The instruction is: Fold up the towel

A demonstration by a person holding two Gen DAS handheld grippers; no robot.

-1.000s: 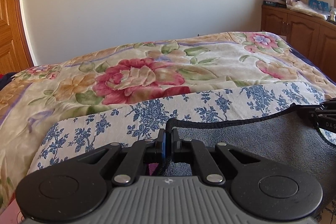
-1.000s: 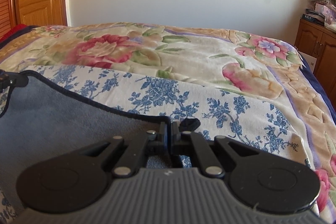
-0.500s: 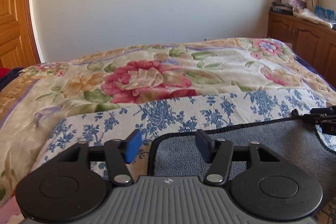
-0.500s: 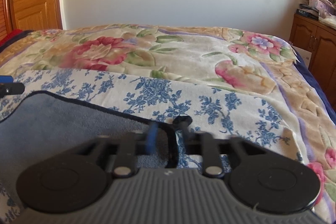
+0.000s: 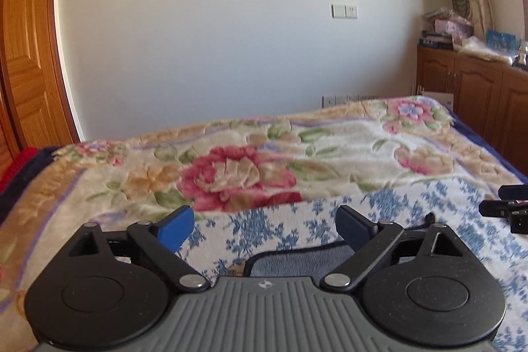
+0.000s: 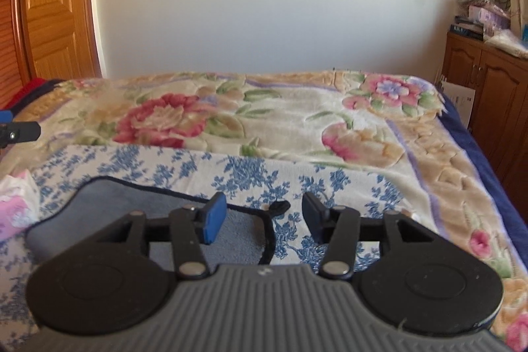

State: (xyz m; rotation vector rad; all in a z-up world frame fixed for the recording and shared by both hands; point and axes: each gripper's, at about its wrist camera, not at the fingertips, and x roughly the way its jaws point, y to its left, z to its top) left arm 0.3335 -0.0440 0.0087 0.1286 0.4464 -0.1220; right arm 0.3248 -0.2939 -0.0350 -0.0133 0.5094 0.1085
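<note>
Danger first: could come undone, this fold, if a finger snags the dark trim or the little loop (image 6: 279, 207) on the way out — soft cloth drags easily. Could also end up crooked if the corners were dropped out of line. Might catch on the fuzzy blanket too and bunch up.

Left gripper (image 5: 265, 228), low middle of the left view: spread wide, nothing between the blue pads (image 5: 175, 228), hanging over the towel's corner. Right gripper (image 6: 264, 216), low middle of the right view: also spread wide, holding nothing, the loop lying just past the gap. No pinch on the cloth from either one.

Towel (image 6: 138, 203) — gray-blue, fluffy, edged in a dark border, rounded at the corners. Lies flat in the lower left of the right view, and peeks out in the lower middle of the left view (image 5: 297, 263). Sits on top of a white sheet with blue flowers (image 6: 250, 170). Under that, a big cream blanket with red and pink roses (image 6: 297, 121) over the bed. Looks smooth on top, no big bumps seen. Hard to tell how many layers, most of it hidden behind the gripper bodies.

Something pink and white (image 6: 16, 207) at the left edge of the right view, too blurry to name.
</note>
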